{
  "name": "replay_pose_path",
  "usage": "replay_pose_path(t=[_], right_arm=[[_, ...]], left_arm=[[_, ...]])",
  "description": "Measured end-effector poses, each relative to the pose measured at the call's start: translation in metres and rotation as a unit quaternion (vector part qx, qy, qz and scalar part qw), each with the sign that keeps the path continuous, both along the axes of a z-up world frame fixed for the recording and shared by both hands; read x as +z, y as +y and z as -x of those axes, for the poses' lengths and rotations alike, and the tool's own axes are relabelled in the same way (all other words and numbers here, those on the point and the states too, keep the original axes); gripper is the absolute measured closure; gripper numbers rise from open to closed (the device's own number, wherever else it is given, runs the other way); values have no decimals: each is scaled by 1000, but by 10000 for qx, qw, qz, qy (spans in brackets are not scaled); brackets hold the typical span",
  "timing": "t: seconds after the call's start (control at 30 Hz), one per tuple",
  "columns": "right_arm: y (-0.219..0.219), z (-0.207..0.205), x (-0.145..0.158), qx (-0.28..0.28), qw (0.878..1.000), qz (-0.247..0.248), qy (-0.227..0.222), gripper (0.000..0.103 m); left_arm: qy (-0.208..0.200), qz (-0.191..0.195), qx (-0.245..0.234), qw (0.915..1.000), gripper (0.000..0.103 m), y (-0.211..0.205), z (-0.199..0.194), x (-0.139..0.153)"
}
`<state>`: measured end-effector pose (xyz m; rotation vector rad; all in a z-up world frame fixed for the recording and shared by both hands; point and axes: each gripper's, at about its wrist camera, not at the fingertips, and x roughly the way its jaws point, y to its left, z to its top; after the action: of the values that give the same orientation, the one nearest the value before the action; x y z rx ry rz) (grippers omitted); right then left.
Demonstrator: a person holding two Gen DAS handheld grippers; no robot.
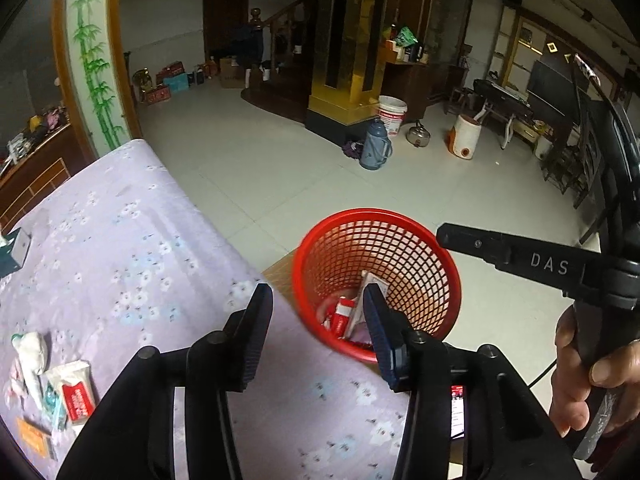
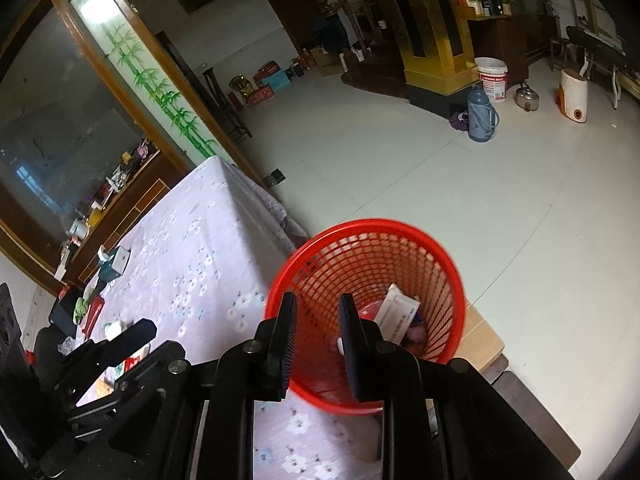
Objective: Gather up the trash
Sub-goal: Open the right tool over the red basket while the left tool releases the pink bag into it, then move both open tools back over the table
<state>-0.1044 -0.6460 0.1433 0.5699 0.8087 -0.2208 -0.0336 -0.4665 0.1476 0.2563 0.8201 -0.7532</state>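
Two open grippers [image 1: 316, 300] [image 2: 318, 312], one red basket [image 1: 440, 256]

The right gripper [image 2: 318, 312] hangs over the red mesh wastebasket [image 2: 436, 248], fingers [image 2: 286, 332] parted and empty. A white carton [image 2: 396, 312] lies inside. The basket stands just beside the floral-clothed bench [image 2: 200, 248].

"DAS" is printed on the right gripper [image 1: 448, 236].
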Motion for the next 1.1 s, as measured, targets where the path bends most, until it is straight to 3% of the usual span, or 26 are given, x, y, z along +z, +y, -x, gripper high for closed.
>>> replay_pose_path(t=[0.37, 0.63, 0.83, 1.1], right_arm=[[65, -14, -2, 487, 9987, 79, 133, 79], [127, -30, -5, 1021, 9941, 227, 290, 70], [173, -44, -14, 1476, 9877, 285, 441, 67], [249, -73, -33, 2235, 9724, 199, 638, 64]], left_arm=[[17, 112, 560, 9984, 57, 73, -1, 5], [145, 209, 1276, 9915, 56, 154, -3, 0], [338, 243, 1993, 9790, 56, 225, 2, -14], [586, 367, 3043, 9501, 56, 335, 17, -29]])
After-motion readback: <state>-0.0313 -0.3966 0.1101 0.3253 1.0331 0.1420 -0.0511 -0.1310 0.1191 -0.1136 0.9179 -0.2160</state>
